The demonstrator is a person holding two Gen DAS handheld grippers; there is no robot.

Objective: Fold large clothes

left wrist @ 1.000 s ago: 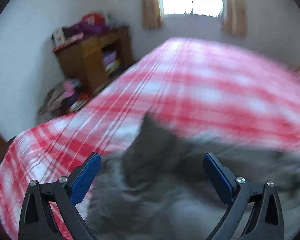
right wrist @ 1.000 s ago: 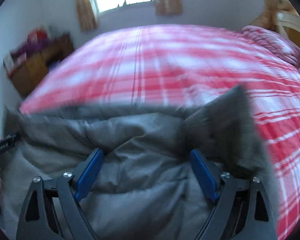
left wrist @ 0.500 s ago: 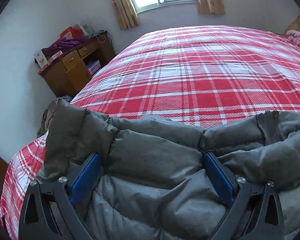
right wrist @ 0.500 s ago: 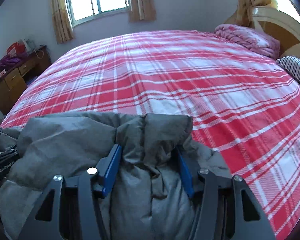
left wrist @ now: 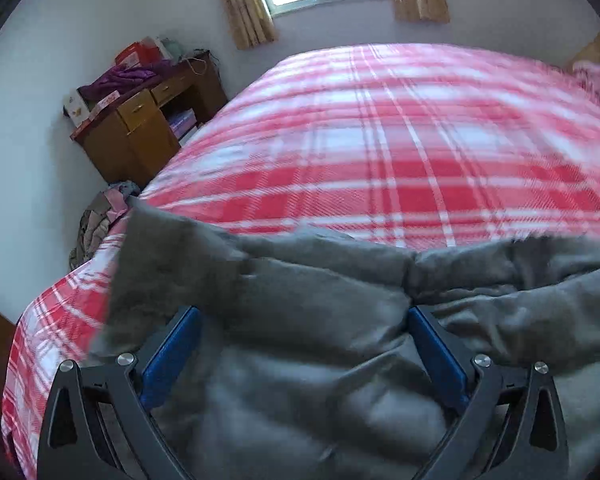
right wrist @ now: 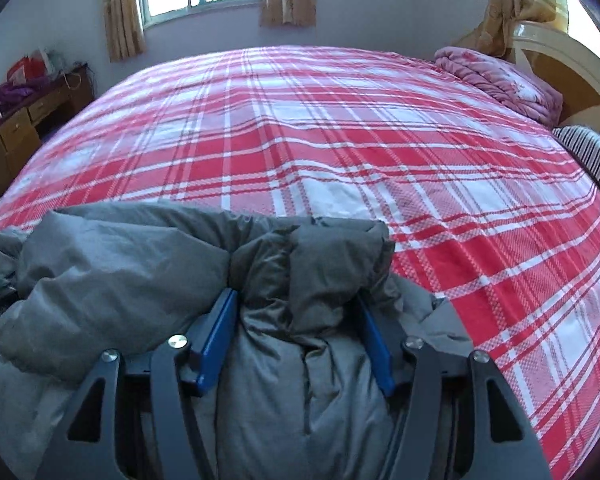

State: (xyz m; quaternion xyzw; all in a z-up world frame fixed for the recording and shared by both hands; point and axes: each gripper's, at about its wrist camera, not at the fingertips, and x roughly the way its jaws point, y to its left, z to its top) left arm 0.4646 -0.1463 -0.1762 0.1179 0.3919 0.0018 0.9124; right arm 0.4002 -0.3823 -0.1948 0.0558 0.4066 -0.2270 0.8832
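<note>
A grey padded jacket (right wrist: 148, 280) lies bunched at the near edge of the bed (right wrist: 340, 140), on its red plaid cover, with the far and right parts of the bed bare. The right gripper (right wrist: 296, 332) has a thick fold of the jacket between its blue pads; the jaws are opening a little, yet the fabric still bulges tight against both pads, so it reads as a grip. The left gripper (left wrist: 304, 344) stands with its jaws wide and the jacket's quilted bulk filling the space between them; whether its pads press on the cloth cannot be told, as this view is blurred. The jacket should handle as light but bulky: soft, springy padding that puffs back after squeezing, with a smooth shell likely to slip from a shallow pinch. Best holds are probably the firm edges, a hem, a seam line or the collar, taken deep in the jaws rather than on a loose puff. A wooden desk (left wrist: 140, 128) stands at the far left.
</note>
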